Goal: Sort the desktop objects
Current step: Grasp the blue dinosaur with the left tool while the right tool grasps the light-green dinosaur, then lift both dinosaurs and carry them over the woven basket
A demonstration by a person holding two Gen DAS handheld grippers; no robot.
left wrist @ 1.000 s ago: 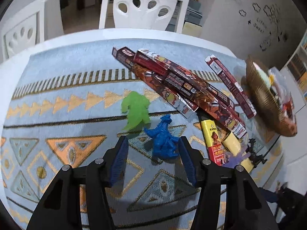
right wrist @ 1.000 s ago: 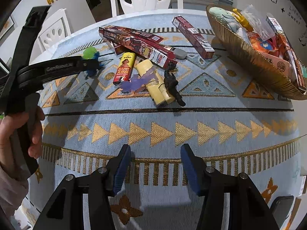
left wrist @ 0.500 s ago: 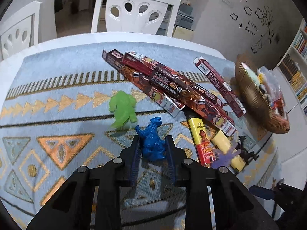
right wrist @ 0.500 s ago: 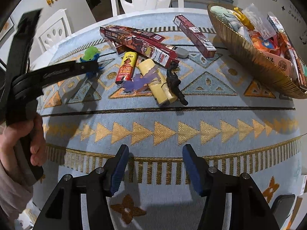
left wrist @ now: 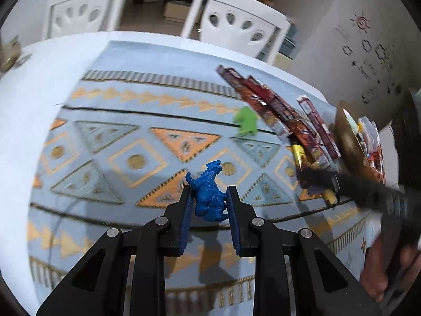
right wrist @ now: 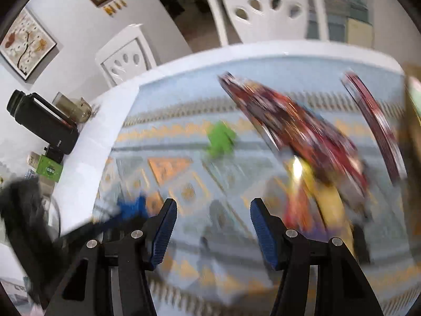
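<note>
The left gripper (left wrist: 208, 200) has its blue pads pressed against both flanks of the blue dinosaur (left wrist: 209, 193), which is raised above the patterned cloth (left wrist: 118, 137). The green dinosaur (left wrist: 246, 121) stands on the cloth beyond the blue one, just beside the long red boxes (left wrist: 279, 113). The golden basket (left wrist: 347, 142) lies beyond those boxes. The right gripper (right wrist: 211, 226) is spread wide with nothing between its pads; its view is blurred.
</note>
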